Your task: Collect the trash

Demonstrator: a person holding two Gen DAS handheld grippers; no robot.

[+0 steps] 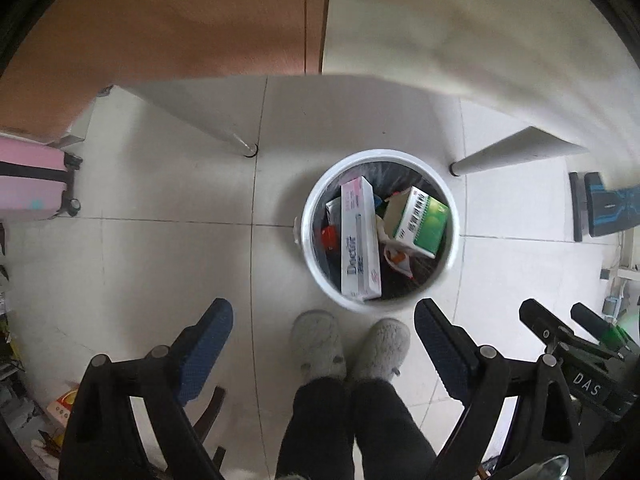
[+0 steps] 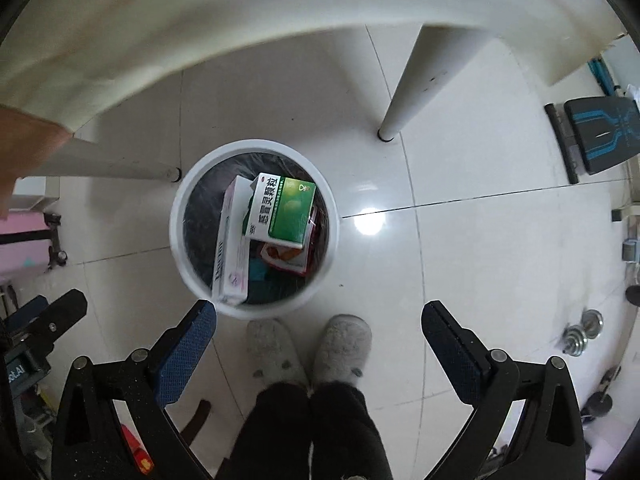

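Observation:
A round white trash bin with a dark liner stands on the tiled floor far below both grippers. Inside lie a long white and pink box, a green and white box and small red and orange scraps. My left gripper points straight down, open, with nothing between its blue pads. My right gripper also points down, open and empty. The right gripper's black fingers show at the right edge of the left wrist view.
A person's grey slippers and dark trousers stand just before the bin. White table legs flank the bin under a white tabletop. A pink suitcase sits left, a black and blue bench and dumbbells right.

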